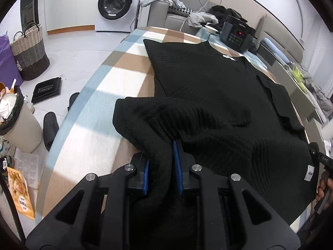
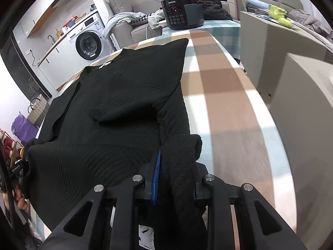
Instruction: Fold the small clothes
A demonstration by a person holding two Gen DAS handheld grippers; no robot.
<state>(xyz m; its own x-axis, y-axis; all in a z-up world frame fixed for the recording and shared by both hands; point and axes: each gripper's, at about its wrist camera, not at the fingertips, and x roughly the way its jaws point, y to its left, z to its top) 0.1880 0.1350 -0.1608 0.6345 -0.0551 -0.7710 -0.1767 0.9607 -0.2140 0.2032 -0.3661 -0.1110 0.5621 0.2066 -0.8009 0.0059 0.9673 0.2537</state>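
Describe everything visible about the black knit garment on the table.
The black garment is ribbed knit, spread mostly flat on the checked tablecloth, with white labels at the neckline and near hem. Both sleeves look folded inward across the body. Each near corner is bunched and pinched: one in the left hand-held gripper, the other in the right hand-held gripper.

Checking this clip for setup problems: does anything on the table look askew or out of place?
Only the black knit top: it lies slanted across the checked tablecloth, its near hem bunched in both tongs, left and right. A cooker shares the far end.
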